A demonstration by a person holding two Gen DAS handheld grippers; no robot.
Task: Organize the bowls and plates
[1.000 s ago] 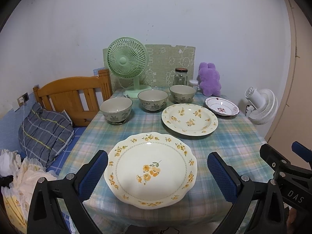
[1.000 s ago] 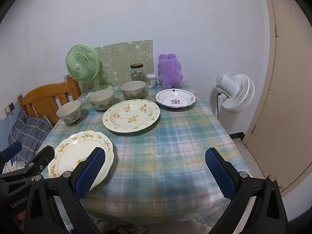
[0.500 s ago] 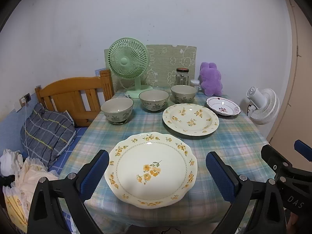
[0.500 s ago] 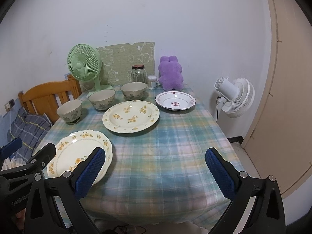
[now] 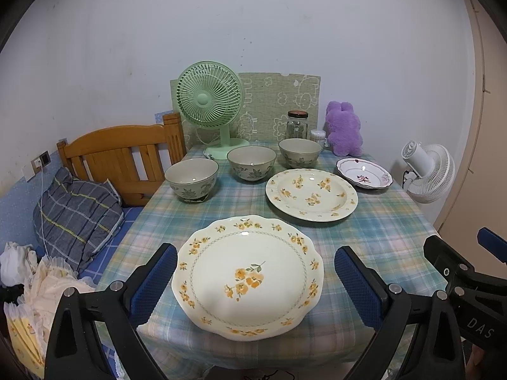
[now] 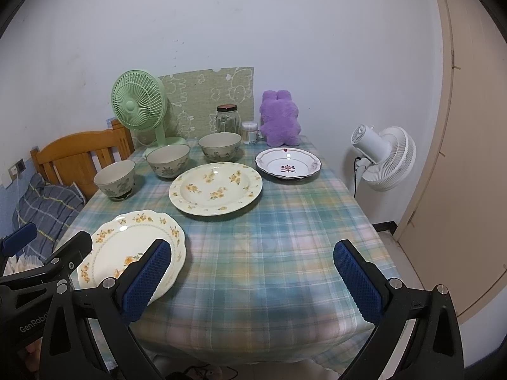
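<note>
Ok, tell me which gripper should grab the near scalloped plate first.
Left. The left gripper is open with the scalloped plate centred between its fingers; the right gripper faces bare tablecloth, plate off to its side.

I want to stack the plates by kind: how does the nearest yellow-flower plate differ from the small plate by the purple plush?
The nearest plate has a wavy scalloped edge and yellow flowers; the small plate has a dark-lined rim and one red motif at its centre. The nearest plate looks clearly wider, even allowing for the camera. It sits at the table's front edge, between the open left gripper fingers; the small one lies far back. Both lie flat and empty.
</note>
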